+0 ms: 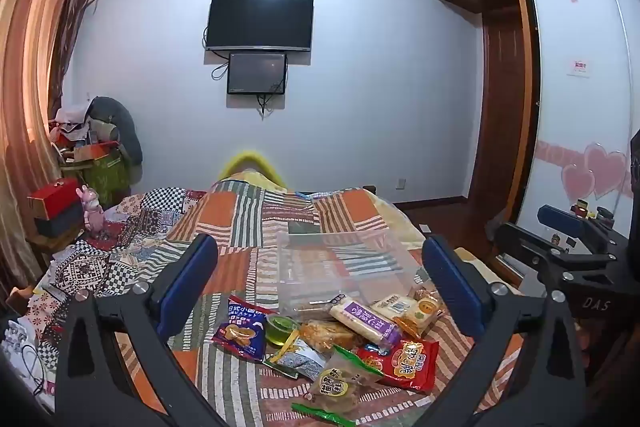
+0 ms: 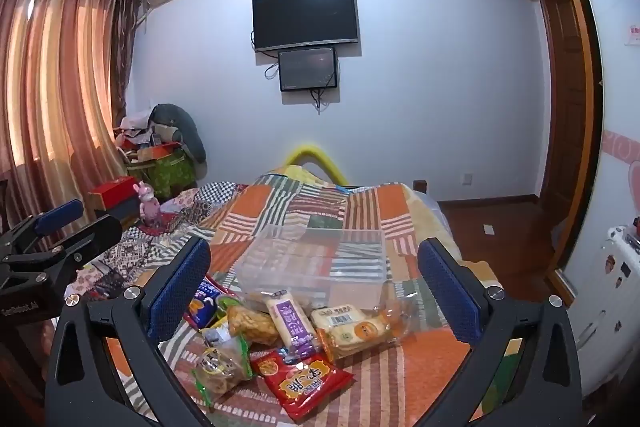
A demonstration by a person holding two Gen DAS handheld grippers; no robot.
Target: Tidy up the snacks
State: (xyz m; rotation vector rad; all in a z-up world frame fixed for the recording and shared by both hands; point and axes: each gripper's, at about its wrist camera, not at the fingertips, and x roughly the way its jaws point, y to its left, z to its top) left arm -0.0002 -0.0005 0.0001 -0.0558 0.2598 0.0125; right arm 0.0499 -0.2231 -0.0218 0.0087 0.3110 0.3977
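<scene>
A pile of snack packets lies on the patchwork bedspread [image 1: 248, 223]: a red packet [image 1: 412, 363] [image 2: 308, 383], a purple-labelled white bar [image 1: 366, 319] [image 2: 290, 323], a blue biscuit packet [image 1: 240, 331] [image 2: 204, 307], a green jelly cup [image 1: 282, 327] and several clear-wrapped pastries [image 2: 352, 327]. A clear plastic box [image 1: 340, 267] [image 2: 316, 263] stands just behind the pile. My left gripper [image 1: 320, 287] is open and empty above the pile. My right gripper [image 2: 316, 287] is open and empty above it too, and it shows at the right edge of the left wrist view [image 1: 560, 239].
The bed's right edge [image 1: 404, 223] drops to a wooden floor beside a wardrobe [image 1: 580, 107]. Boxes, a pink toy [image 1: 92, 211] and clutter stand at the bed's left by the curtains [image 2: 60, 87]. A television [image 1: 260, 21] hangs on the far wall.
</scene>
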